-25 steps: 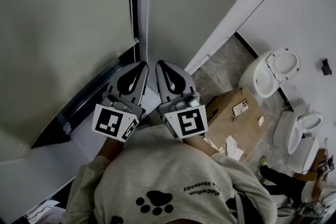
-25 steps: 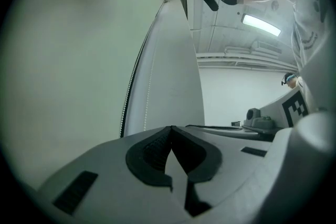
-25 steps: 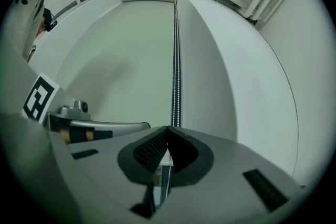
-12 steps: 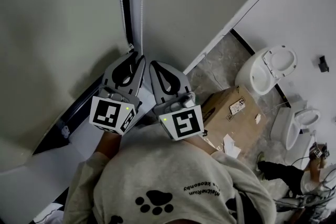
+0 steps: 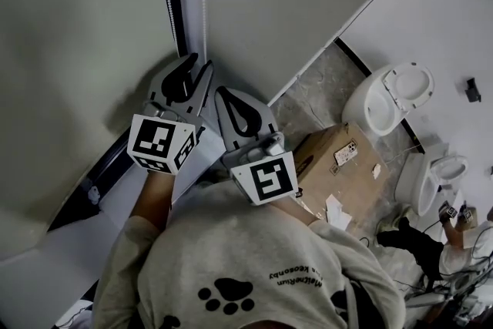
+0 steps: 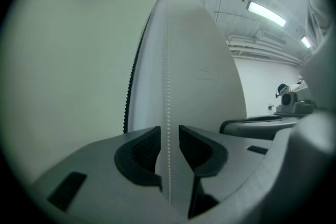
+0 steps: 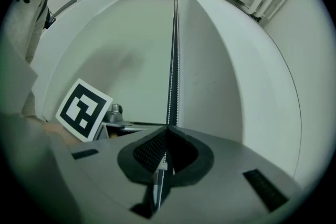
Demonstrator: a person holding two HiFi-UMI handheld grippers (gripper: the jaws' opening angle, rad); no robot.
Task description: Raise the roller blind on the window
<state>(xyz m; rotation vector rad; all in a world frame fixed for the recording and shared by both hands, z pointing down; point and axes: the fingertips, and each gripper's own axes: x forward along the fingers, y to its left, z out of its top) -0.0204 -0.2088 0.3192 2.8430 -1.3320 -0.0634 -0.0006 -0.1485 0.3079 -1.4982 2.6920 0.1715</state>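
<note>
Now for the hand-over: the right gripper (image 7: 168, 131) is pressed together on the bead chain (image 7: 172, 60). The left gripper (image 6: 169, 131), just to its left, stands spread with a strand of that chain running between its pads (image 6: 144, 147) and touching neither (no pinch there yet). Left of the chain hangs the roller blind (image 5: 77, 27), lowered so far that only a dark strip of window (image 5: 73, 204) shows under its lower edge. Off to the right, on the floor, sit a cardboard box (image 5: 339, 166) and a toilet bowl (image 5: 389, 100).

The risks, as they look from here: the loop has two strands, and whether both tools are on the same one cannot be told. A pull on the wrong strand would send the blind down, and pulls on both at once would likely lock it. The beads are small and smooth, so a shallow or off-centre bite by the left jaws could let the chain slip. A tug out from the wall, not straight down, might jump the chain off its drive.
</note>
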